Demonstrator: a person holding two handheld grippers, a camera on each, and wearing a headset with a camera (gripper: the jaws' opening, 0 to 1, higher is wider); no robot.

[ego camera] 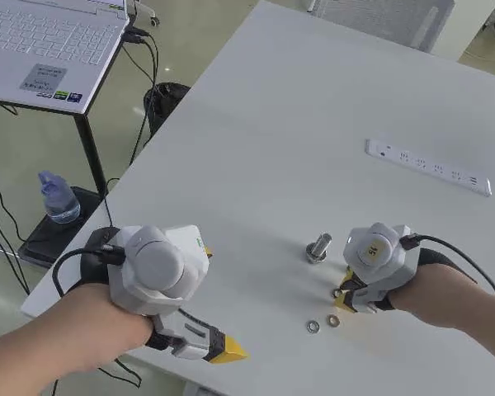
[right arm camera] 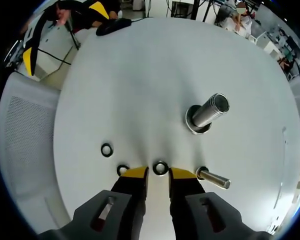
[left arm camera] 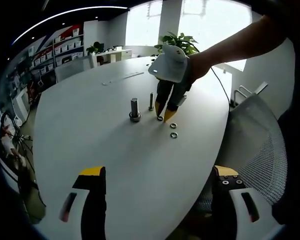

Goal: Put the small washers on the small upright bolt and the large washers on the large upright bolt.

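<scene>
Currently the right gripper (right arm camera: 159,175) is set tips-down on the white table (right arm camera: 140,75). Its two yellow-tipped jaws are parted by a narrow gap and grip nothing. One washer (right arm camera: 160,168) lies flat on the table in that gap, level with the tips. Whether either tip touches it cannot be determined. A second washer (right arm camera: 122,170) lies just outside one tip, and a third washer (right arm camera: 106,149) lies a little further out on the same side. All three are thin, silvery rings with a dark centre hole, and their sizes cannot be told apart with confidence.

On the opposite side of the jaws, the small bolt (right arm camera: 213,177) stands upright just beside the other tip, showing a slim, bright shaft. The large bolt (right arm camera: 207,114) stands upright further ahead, a thick shaft on a wider round base.

The left gripper (left arm camera: 157,175) hovers near the table edge, well apart from the bolts and washers, with its jaws wide apart and empty.

Further out, a power strip (ego camera: 429,167) lies on the far part of the table. A laptop (ego camera: 49,41) sits on a side stand, with a water bottle (ego camera: 59,198) below it. A mesh chair (left arm camera: 260,145) stands at the table edge.
</scene>
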